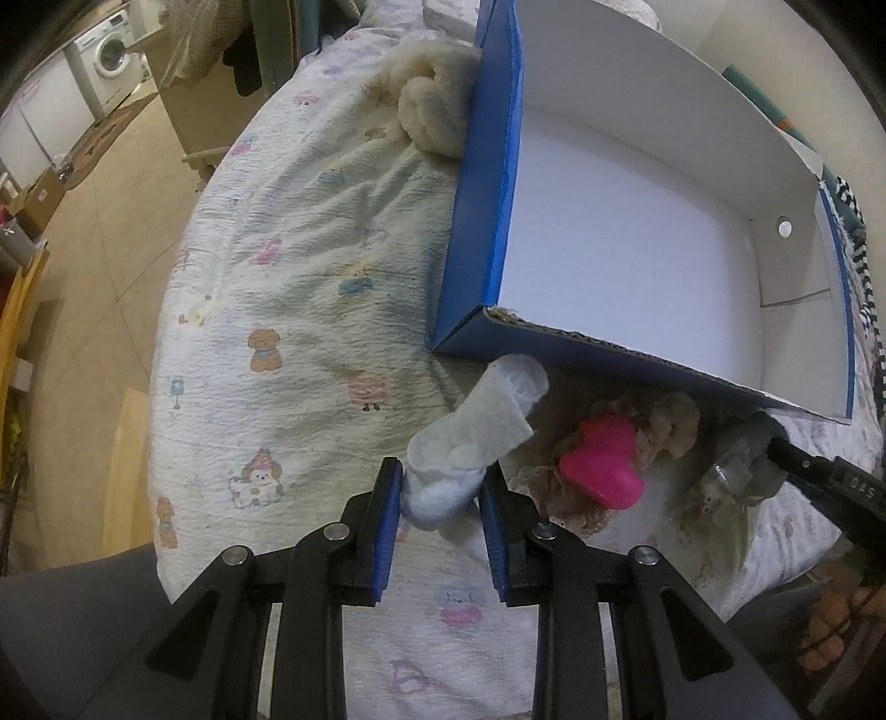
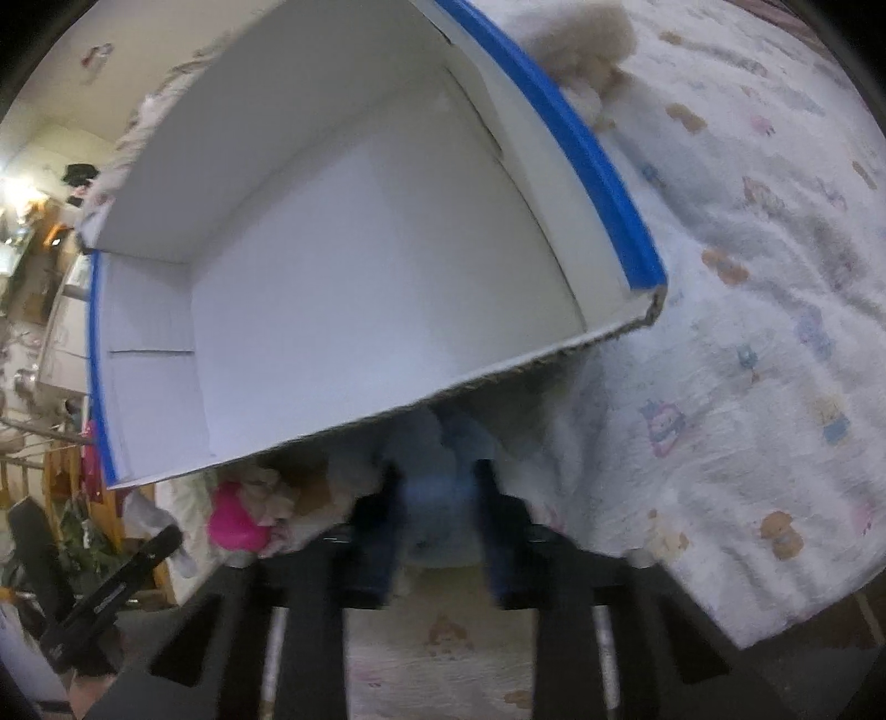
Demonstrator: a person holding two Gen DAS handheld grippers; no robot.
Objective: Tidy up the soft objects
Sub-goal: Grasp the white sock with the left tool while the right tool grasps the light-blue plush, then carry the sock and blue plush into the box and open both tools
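Two grippers are both busy at the near edge of the bed. The left gripper [image 1: 442,472] has its blue-padded fingers [image 1: 387,515] closed most of the way on a white sock [image 1: 487,426], pinching its bunched end from both sides. The sock's free end sticks out ahead of the fingers toward the box. I cannot tell whether the sock is clear of the bedspread [image 1: 277,277].

Off to that gripper's right, the right gripper [image 2: 437,473] has its fingers drawn in on a grey soft bundle [image 1: 736,459]. Its own view is smeared, but the pale bundle fills the gap between both fingers, and from the left camera its tip is buried in the grey fluff.

Between the two catches, a bright pink toy [image 1: 603,471] lies on the bedspread, nestled in a crumpled beige frilly cloth [image 1: 670,426]. Both sit just in front of the box's near wall.

Next out is the box [image 1: 487,194] itself, blue outside and white inside, standing on the bedspread with its open top toward the cameras. Its near cardboard edge is just beyond the sock's free end.

Farther on, a cream fluffy soft item [image 1: 432,105] rests against the outside of the box's blue side wall, at the far corner.

Beyond the bed's edge, there is tiled floor [image 1: 111,221] and, way back, a white washing machine [image 1: 111,52].
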